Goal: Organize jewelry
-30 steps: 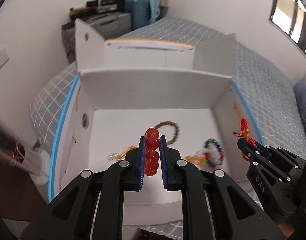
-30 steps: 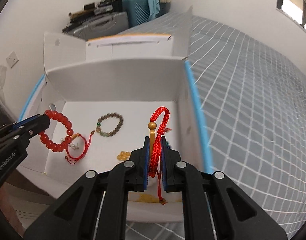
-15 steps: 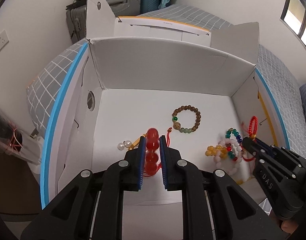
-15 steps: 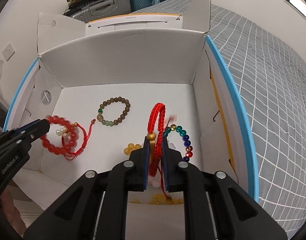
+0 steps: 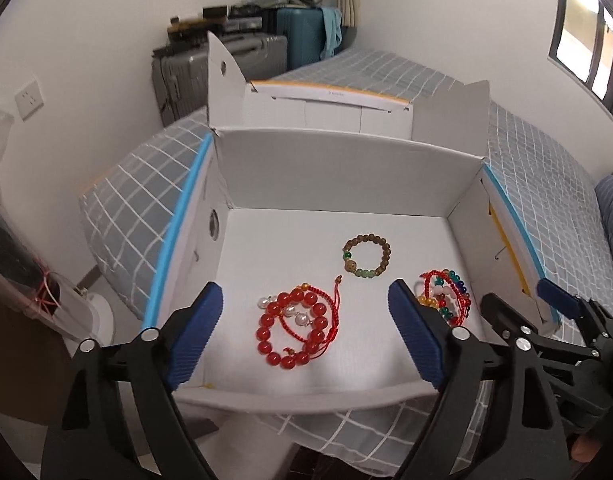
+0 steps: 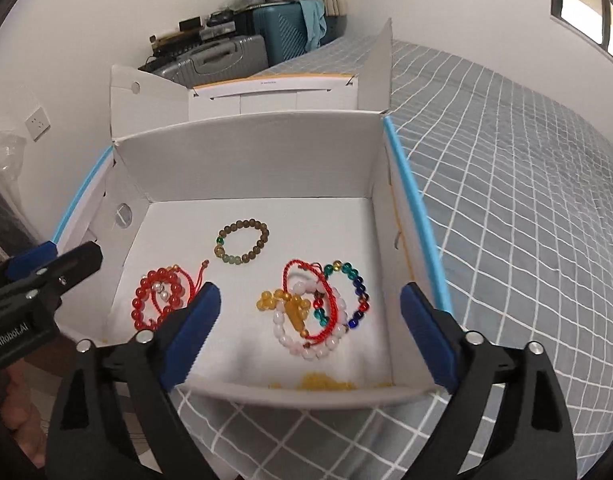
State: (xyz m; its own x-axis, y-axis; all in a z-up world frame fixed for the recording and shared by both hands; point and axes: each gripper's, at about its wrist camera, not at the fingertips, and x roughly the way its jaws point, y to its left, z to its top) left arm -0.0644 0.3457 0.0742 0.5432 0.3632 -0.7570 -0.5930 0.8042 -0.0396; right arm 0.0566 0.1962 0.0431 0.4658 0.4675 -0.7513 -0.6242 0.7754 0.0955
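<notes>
A white cardboard box (image 5: pixel 346 176) (image 6: pixel 246 160) lies open on the bed. My left gripper (image 5: pixel 304 296) (image 6: pixel 72 252) hangs over its left front, jaws opening wide, nothing between the pads. Below it, a red bead bracelet (image 5: pixel 266 322) (image 6: pixel 146 300) with a red cord and pearls lies on the box floor. My right gripper (image 6: pixel 309 296) (image 5: pixel 518 296) is also opening and empty, over the right front. Under it, a red cord bracelet (image 6: pixel 290 276) (image 5: pixel 426 280) rests on a pile of white, yellow and coloured bead bracelets (image 6: pixel 360 292). A brown bead bracelet (image 5: pixel 383 258) (image 6: pixel 262 240) lies farther back.
The box stands at the corner of a bed with a grey checked cover (image 6: pixel 506 200). More yellow beads (image 6: pixel 322 380) lie against the box's front wall. Suitcases (image 5: pixel 242 56) stand by the far wall. A plastic-wrapped thing (image 5: pixel 10 264) stands at the left.
Both grippers have gone from shut to wide open. The red bead bracelet dropped from the left one onto the box floor, and the red cord bracelet from the right one onto the bead pile.
</notes>
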